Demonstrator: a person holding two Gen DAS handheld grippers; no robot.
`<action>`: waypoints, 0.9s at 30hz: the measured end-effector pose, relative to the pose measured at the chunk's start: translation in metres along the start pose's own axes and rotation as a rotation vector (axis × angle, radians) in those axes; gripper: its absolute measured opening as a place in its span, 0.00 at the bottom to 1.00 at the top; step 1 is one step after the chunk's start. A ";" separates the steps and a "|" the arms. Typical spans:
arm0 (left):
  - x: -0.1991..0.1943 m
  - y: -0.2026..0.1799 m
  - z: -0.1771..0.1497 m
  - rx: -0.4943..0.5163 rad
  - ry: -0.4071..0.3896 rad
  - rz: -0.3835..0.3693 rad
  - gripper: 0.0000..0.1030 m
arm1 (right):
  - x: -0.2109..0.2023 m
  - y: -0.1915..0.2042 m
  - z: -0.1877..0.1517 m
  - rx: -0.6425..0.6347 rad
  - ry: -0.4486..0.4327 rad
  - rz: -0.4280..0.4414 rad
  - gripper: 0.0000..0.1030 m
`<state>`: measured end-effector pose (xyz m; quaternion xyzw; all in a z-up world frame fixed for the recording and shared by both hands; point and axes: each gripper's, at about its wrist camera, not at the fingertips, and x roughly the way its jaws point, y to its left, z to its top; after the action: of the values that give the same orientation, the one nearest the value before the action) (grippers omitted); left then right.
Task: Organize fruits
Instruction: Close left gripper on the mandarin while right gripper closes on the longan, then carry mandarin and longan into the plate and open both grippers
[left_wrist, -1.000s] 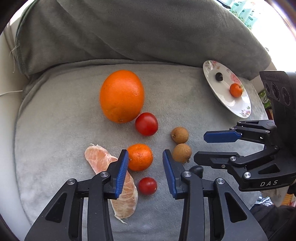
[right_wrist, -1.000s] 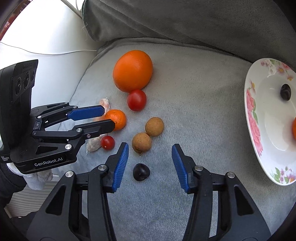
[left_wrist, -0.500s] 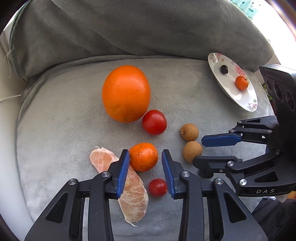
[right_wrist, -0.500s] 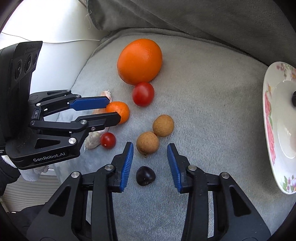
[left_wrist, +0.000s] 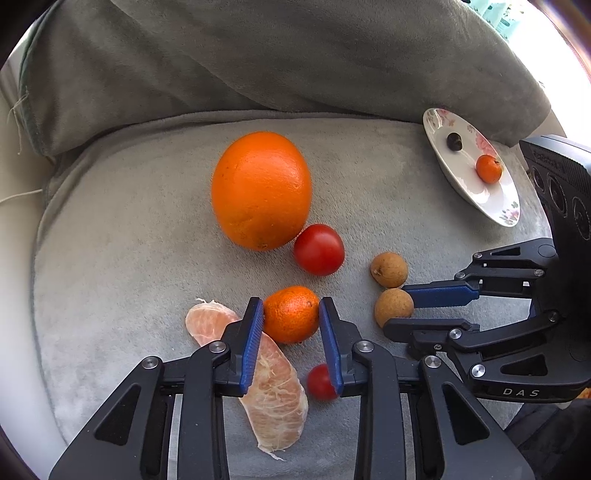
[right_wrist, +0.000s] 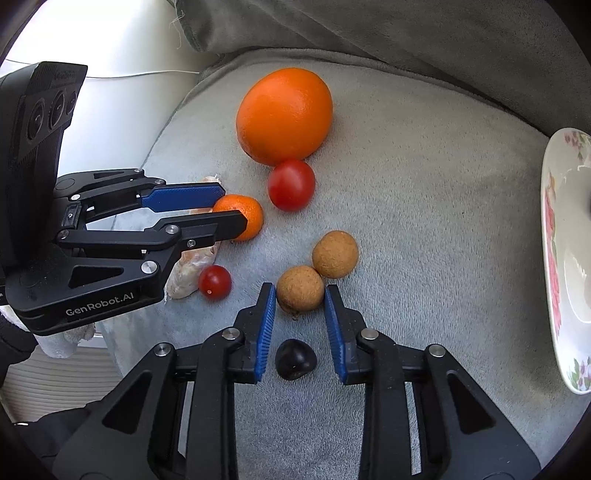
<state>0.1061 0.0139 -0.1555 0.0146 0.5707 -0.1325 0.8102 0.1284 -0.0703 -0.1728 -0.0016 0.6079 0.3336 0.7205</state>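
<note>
On the grey cushion, a small mandarin (left_wrist: 291, 314) sits between the blue pads of my left gripper (left_wrist: 291, 301). Its jaws are closing and both pads touch the fruit. My right gripper (right_wrist: 300, 287) is also closing, and its pads touch the nearer longan (right_wrist: 300, 288). A second longan (right_wrist: 335, 254) lies just beyond. A dark fruit (right_wrist: 295, 359) rests on the cushion further back between the right fingers, untouched. A big orange (left_wrist: 260, 190), a large tomato (left_wrist: 318, 249), a cherry tomato (left_wrist: 319, 382) and a peeled citrus segment (left_wrist: 269, 391) lie around.
A flowered plate (left_wrist: 469, 184) at the far right holds a dark fruit (left_wrist: 455, 141) and a small mandarin (left_wrist: 488, 168). A grey back cushion (left_wrist: 295, 55) rises behind the fruit. The seat's left edge drops to a white surface (right_wrist: 122, 110).
Both pairs of jaws narrowed. The left closed onto the small mandarin. The right slid forward past the dark fruit and closed onto the nearer longan.
</note>
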 end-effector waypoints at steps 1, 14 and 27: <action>-0.003 0.003 -0.002 -0.008 -0.002 -0.003 0.28 | -0.001 0.000 -0.001 0.001 -0.002 0.003 0.27; -0.024 0.017 -0.008 -0.090 -0.039 -0.037 0.28 | -0.033 -0.013 -0.013 0.031 -0.065 0.023 0.27; -0.052 0.015 0.005 -0.128 -0.107 -0.119 0.28 | -0.084 -0.044 -0.035 0.104 -0.175 -0.040 0.27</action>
<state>0.0977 0.0381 -0.1076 -0.0782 0.5337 -0.1442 0.8296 0.1156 -0.1593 -0.1264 0.0529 0.5589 0.2862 0.7765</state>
